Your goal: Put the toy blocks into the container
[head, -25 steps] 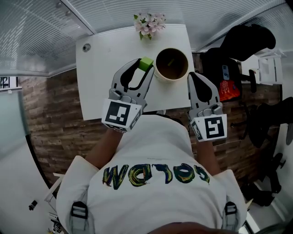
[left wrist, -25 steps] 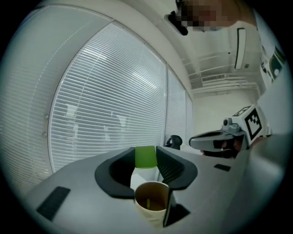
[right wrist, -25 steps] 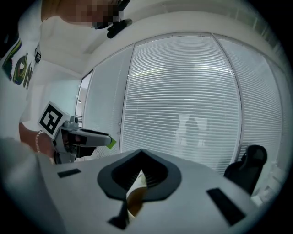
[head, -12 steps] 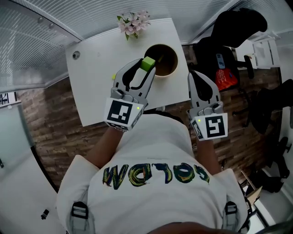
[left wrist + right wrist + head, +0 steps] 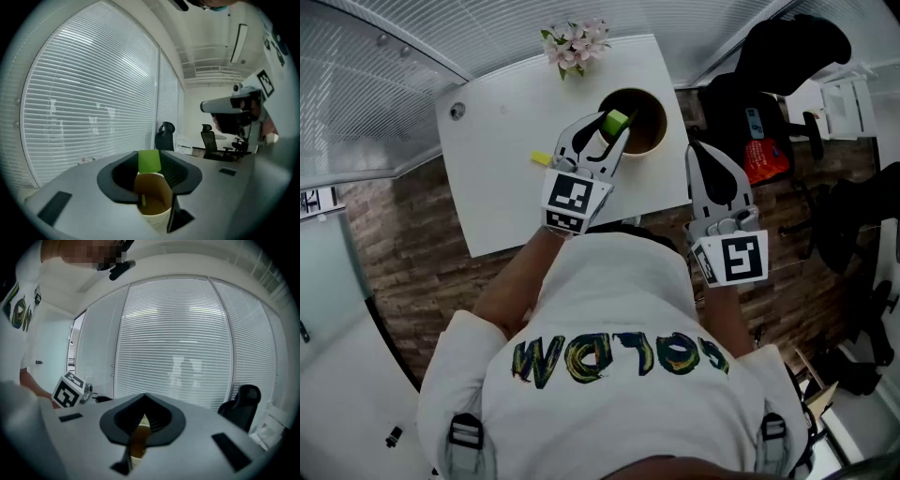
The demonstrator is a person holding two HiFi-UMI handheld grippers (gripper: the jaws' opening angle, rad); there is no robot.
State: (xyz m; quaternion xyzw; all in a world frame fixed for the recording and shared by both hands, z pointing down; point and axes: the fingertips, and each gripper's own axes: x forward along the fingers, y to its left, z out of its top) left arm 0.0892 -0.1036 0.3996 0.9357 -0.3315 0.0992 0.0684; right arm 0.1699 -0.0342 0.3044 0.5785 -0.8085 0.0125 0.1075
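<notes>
The left gripper [image 5: 612, 126], clamped on the green block [image 5: 617, 119], has advanced from beside the container [image 5: 651, 118] to over its left rim, upper centre of the frame. Release is probably next. The right gripper [image 5: 699, 154] is closed, empty and clear at right. A yellow block [image 5: 541, 157] lies on the white table [image 5: 497, 131]. Nothing obstructs.

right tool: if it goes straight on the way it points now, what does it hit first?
Most likely the container: in the right gripper view it sits in line, low, seen through the slit below the right tool's shut tips. Depth is unclear, so it might pass just over the rim.
</notes>
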